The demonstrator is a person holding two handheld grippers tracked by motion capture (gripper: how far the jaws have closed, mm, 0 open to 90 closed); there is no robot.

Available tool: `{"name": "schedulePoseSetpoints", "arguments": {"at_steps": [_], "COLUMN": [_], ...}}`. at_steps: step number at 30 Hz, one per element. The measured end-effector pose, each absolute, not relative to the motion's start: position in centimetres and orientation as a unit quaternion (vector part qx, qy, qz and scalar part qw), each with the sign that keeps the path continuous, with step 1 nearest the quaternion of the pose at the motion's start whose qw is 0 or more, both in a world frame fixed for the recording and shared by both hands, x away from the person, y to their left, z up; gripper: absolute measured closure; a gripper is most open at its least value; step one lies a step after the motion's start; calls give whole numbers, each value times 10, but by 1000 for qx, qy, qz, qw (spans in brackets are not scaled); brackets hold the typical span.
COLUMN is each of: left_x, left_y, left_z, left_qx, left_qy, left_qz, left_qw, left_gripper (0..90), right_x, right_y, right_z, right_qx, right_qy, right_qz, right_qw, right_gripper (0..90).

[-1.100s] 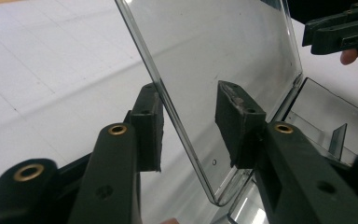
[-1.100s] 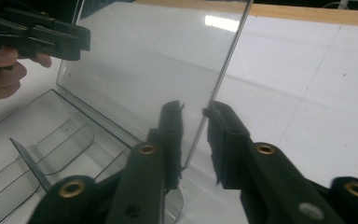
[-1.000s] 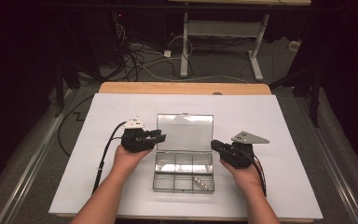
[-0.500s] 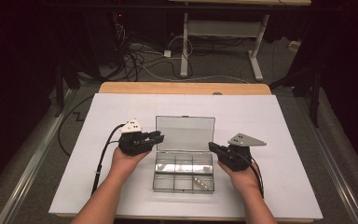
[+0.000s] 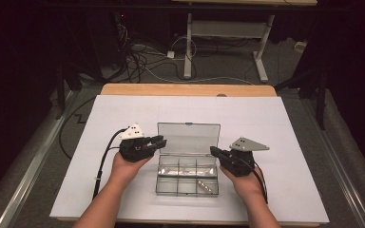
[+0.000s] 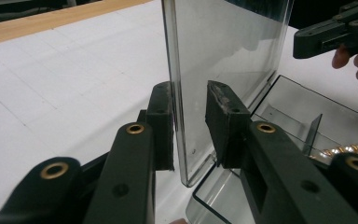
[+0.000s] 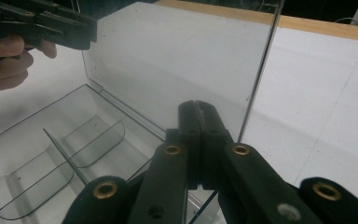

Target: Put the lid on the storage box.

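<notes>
A clear plastic compartment box (image 5: pixel 186 178) lies on the white table with its lid (image 5: pixel 188 138) standing upright. My left gripper (image 5: pixel 160 141) reaches the lid's left edge. In the left gripper view its jaws (image 6: pixel 189 100) straddle the lid (image 6: pixel 223 56): one pad lies near the sheet, the other stands off it. These jaws have just been closing with the lid between them. My right gripper (image 5: pixel 213 150) sits at the box's right side, shut with nothing in it. In the right gripper view it (image 7: pixel 197 105) is low in front of the lid's (image 7: pixel 177 65) right edge.
Small brass-coloured parts (image 5: pixel 205 186) lie in the box's front right compartment. White table surface (image 5: pixel 290 123) spreads around the box. A wooden strip (image 5: pixel 185 89) borders the far edge. Beyond it, cables and a table frame stand on the dark floor.
Both hands have stayed almost in place at the box's sides. The lid stands upright as before.
</notes>
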State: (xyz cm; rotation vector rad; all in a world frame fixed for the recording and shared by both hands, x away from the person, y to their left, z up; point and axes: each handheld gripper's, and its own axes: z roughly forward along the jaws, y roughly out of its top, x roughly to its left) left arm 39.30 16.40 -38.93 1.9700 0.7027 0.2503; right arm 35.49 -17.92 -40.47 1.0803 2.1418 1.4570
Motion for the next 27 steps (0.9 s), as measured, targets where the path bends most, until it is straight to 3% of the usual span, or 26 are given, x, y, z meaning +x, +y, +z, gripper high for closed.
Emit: {"name": "schedulePoseSetpoints", "arguments": {"at_steps": [27], "left_x": [367], "left_y": [166], "left_z": [-392], "left_qx": [821], "left_qy": [268], "left_qz": [123], "left_qw": [489], "left_gripper": [682], "right_x": [338], "right_y": [-181], "right_z": [-406], "right_qx": [373], "right_qy": [753], "right_qz": [515], "right_qw": [167], "right_gripper": [900]}}
